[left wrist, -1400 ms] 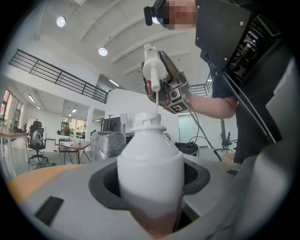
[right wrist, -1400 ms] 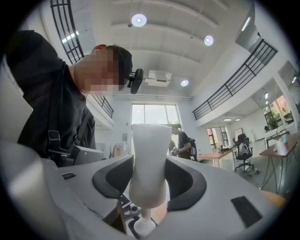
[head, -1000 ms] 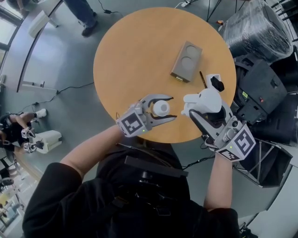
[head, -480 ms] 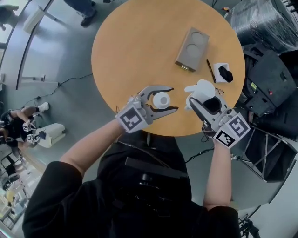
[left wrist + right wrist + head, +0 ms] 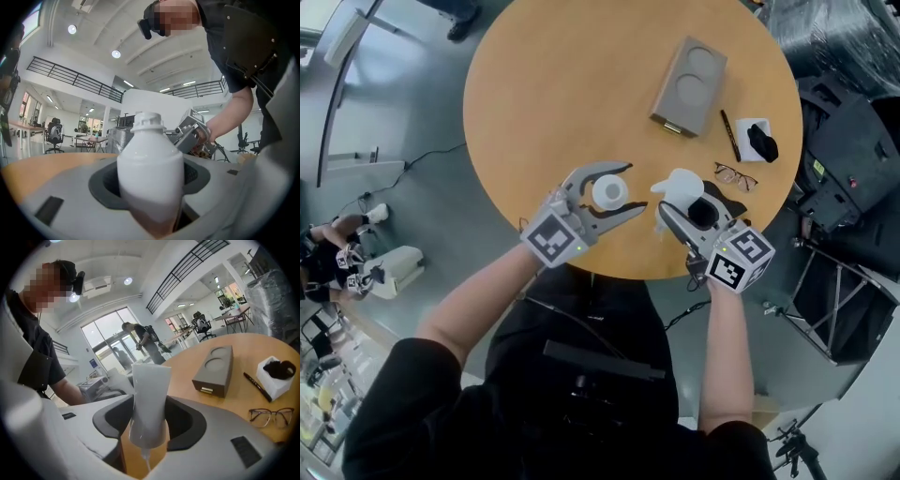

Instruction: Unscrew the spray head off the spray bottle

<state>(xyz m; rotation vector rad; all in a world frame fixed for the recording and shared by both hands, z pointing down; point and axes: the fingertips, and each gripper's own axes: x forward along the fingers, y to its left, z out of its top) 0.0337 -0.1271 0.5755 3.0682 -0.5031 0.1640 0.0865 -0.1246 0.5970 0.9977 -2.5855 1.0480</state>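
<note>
A white spray bottle [image 5: 608, 192] with a bare threaded neck stands upright between the jaws of my left gripper [image 5: 625, 188], which is shut on its body. In the left gripper view the bottle [image 5: 149, 159] fills the middle between the grey jaws. Just to its right my right gripper [image 5: 689, 208] is shut on the white spray head [image 5: 675, 185], which is off the bottle. The right gripper view shows the spray head [image 5: 149, 397] clamped upright, a thin dip tube hanging below it. Both are over the near edge of the round wooden table [image 5: 553, 84].
A grey box with two round recesses [image 5: 689, 86] lies at the back right. Beside it are a dark pen [image 5: 729, 134], a small white block with a black object on it [image 5: 758, 141] and a pair of glasses [image 5: 736, 175]. Floor lies beyond the table's rim.
Both grippers have come down toward the table with their loads. The right one rolled and drew in closer to the left one. The bottle and the spray head stay apart.
</note>
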